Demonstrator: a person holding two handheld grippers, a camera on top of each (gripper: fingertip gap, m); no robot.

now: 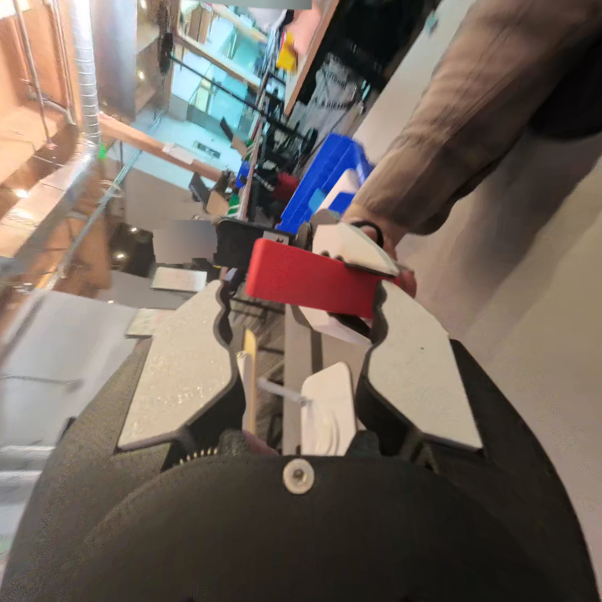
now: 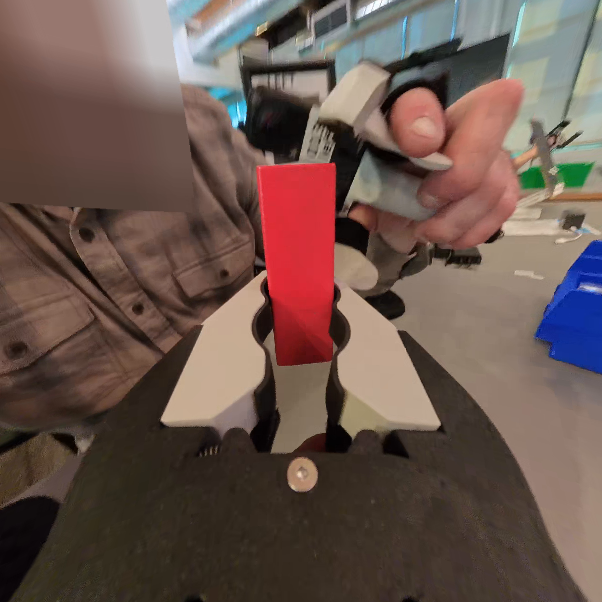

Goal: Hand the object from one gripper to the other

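Your right gripper points forward and up, white fingers drawn close, gripping the red block across its lower end, so it stands upright between the tips. Your left gripper has its jaws spread wide, fingers well apart, the block crossing just beyond the tips. From the right wrist view, your left hand wraps its handle, thumb on top, raised beside the block's upper end. Your right sleeve reaches in from the upper right.

Left gripper gap wide, free at 10 o'clock; red block w/ right gripper blocks 1 o'clock.
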